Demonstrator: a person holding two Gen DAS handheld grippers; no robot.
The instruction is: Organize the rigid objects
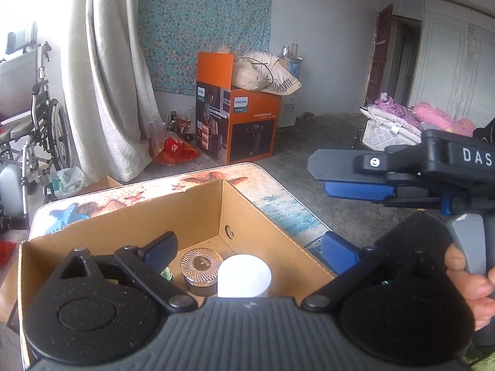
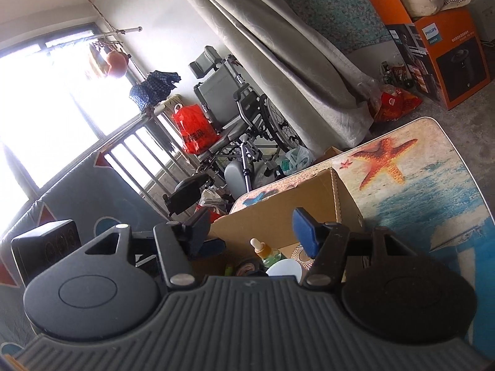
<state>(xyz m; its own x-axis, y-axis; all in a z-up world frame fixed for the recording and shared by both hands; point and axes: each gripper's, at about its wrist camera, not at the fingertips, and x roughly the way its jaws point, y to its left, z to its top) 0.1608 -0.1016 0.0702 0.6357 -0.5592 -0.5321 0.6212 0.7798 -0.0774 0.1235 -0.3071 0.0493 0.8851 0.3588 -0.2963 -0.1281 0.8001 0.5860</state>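
Brown cardboard box (image 1: pixel 130 216) contents are crowding as we are hovering both spread, empty claws (image 1: pixel 247 253) (image 2: pixel 247 232), risking toppling the dropper bottle (image 2: pixel 266 249).

"PHILIPS" on orange box (image 1: pixel 247 123); "DAS" on right hand-held gripper (image 1: pixel 328 173)

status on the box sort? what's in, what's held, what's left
Done: the cardboard box already holds a patterned silver-lid jar, a white round lid and a dropper bottle.

In hand: nothing. The left tool and right tool are both open, over the box.

Left: no loose items show on the starfish-print table; sorting may be nearly finished.
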